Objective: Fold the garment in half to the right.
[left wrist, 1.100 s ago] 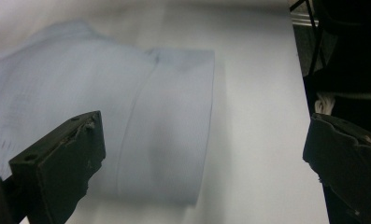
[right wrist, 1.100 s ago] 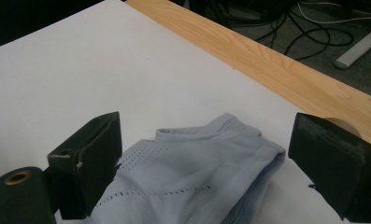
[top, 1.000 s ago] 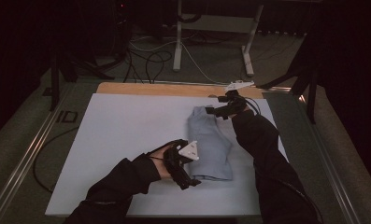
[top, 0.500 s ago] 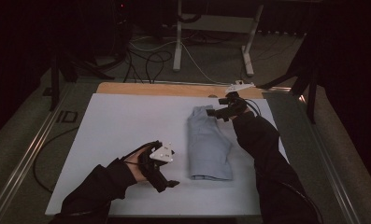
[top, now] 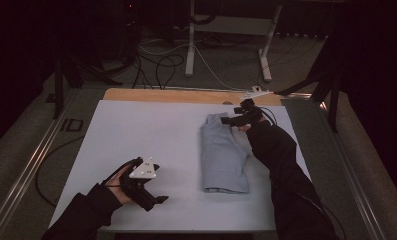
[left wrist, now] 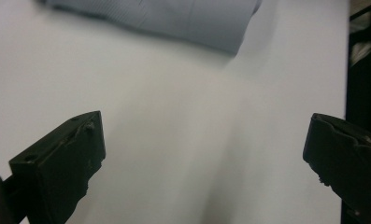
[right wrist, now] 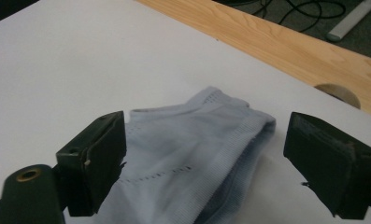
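A light blue garment (top: 223,155) lies folded into a long strip on the white table cover (top: 136,135), right of centre. My right gripper (top: 232,120) is at the garment's far end, open, with its jaws straddling the ribbed cloth (right wrist: 188,158) and not closed on it; the right gripper (right wrist: 205,128) hovers low over that end. My left gripper (top: 153,200) is near the front edge, well left of the garment and apart from it. The left gripper (left wrist: 204,128) stands wide open over bare white surface, with the garment's edge (left wrist: 174,18) farther off.
A wooden strip (top: 176,95) borders the far side of the cover, with a round hole (right wrist: 337,93) in it. A metal rail (top: 31,165) runs along the left. Cables (top: 156,60) and a white table frame (top: 191,45) lie on the floor beyond.
My left gripper has moved away from the garment's near left corner, going left toward the front edge. The garment now lies flat. The right gripper has stayed at the far end.
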### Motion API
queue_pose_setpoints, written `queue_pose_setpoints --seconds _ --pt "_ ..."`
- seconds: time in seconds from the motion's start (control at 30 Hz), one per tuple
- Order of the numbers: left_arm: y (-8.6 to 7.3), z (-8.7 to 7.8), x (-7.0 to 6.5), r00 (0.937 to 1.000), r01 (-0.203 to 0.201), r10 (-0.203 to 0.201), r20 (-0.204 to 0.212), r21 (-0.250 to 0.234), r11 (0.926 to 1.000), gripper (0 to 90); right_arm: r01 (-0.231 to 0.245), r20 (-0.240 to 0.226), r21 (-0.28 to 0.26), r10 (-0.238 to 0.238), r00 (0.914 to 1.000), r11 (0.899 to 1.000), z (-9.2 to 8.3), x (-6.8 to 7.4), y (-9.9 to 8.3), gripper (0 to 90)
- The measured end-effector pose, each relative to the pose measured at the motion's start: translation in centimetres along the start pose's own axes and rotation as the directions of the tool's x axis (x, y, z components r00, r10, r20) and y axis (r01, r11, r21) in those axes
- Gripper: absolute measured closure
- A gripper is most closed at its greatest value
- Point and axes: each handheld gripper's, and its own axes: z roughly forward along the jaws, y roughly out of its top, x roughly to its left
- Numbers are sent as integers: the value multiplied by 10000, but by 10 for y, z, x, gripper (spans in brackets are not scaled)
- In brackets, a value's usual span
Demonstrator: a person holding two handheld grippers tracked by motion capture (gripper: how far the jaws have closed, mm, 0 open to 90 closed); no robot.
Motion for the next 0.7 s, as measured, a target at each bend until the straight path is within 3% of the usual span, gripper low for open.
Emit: queue_pose_setpoints --seconds 0.17,0.43,0.53,0.6,0.63,0.7 --pt "-22 -14 2 9971 648 -658 -381 -268 9975 5 -522 -148 98 523 9985 9986 8 -8 -7 199" --pt "-45 -24 3 9869 1222 -1293 -961 -765 9896 6 -1070 258 630 1056 9941 9923 29 -14 -16 200" --pt "-54 -32 5 9794 1513 -1644 -1176 -1128 9820 5 -1307 516 1199 1253 9908 9842 40 -18 -22 287" --pt "-56 -33 6 9775 1591 -1734 -1200 -1197 9800 5 -1307 378 1287 1269 9912 9830 41 -19 -24 314" --pt "-58 -33 6 9764 1671 -1815 -1173 -1231 9782 6 -1176 540 1730 1099 9925 9779 45 -18 -26 358" --pt "-62 -32 8 9736 1772 -1910 -1251 -1134 9776 6 -1126 572 1937 1034 9930 9746 46 -17 -28 398"
